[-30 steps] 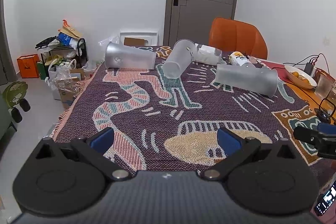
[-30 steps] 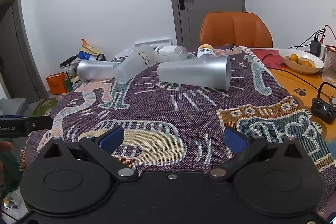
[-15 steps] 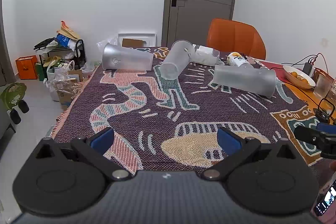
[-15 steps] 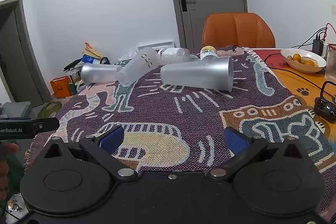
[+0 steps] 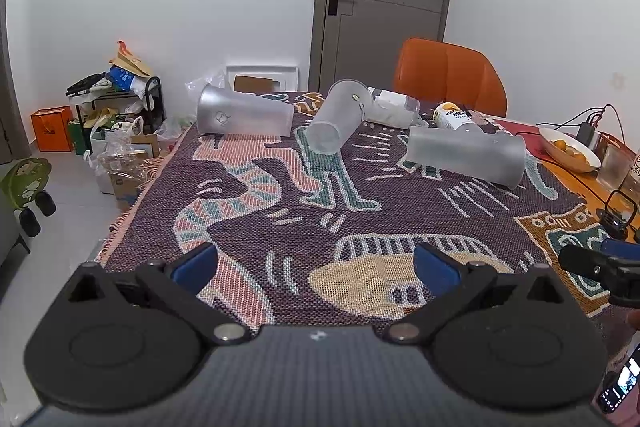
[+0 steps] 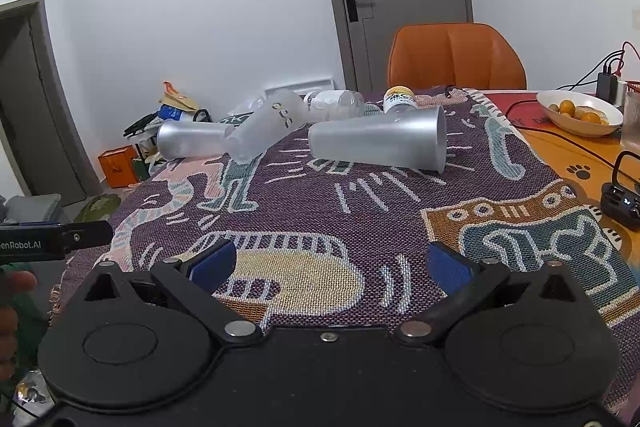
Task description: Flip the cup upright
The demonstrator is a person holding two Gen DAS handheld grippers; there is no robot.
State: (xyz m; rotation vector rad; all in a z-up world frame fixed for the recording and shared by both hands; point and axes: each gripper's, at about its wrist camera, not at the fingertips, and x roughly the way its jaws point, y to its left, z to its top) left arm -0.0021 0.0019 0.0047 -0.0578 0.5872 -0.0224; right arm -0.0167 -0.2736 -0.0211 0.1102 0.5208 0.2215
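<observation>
Three frosted cups lie on their sides at the far end of a patterned blanket (image 5: 280, 227). The left cup (image 5: 244, 117) lies at the far left, the middle cup (image 5: 338, 121) points its base toward me, and the right cup (image 5: 466, 155) lies crosswise. In the right wrist view they are the left cup (image 6: 192, 145), the middle cup (image 6: 266, 131) and the right cup (image 6: 380, 143). My left gripper (image 5: 316, 267) is open and empty over the near edge. My right gripper (image 6: 330, 265) is open and empty, well short of the cups.
A plastic bottle (image 5: 394, 111) and a yellow-lidded jar (image 5: 454, 117) lie behind the cups. An orange chair (image 5: 448, 77) stands at the far end. A bowl of fruit (image 6: 580, 111), cables and a black case (image 6: 622, 201) sit on the right. Clutter lies on the floor (image 5: 116, 131) at the left.
Both grippers have drawn back and risen slightly; the cups look a little farther away. The cups have not moved. Both grippers stay open.
</observation>
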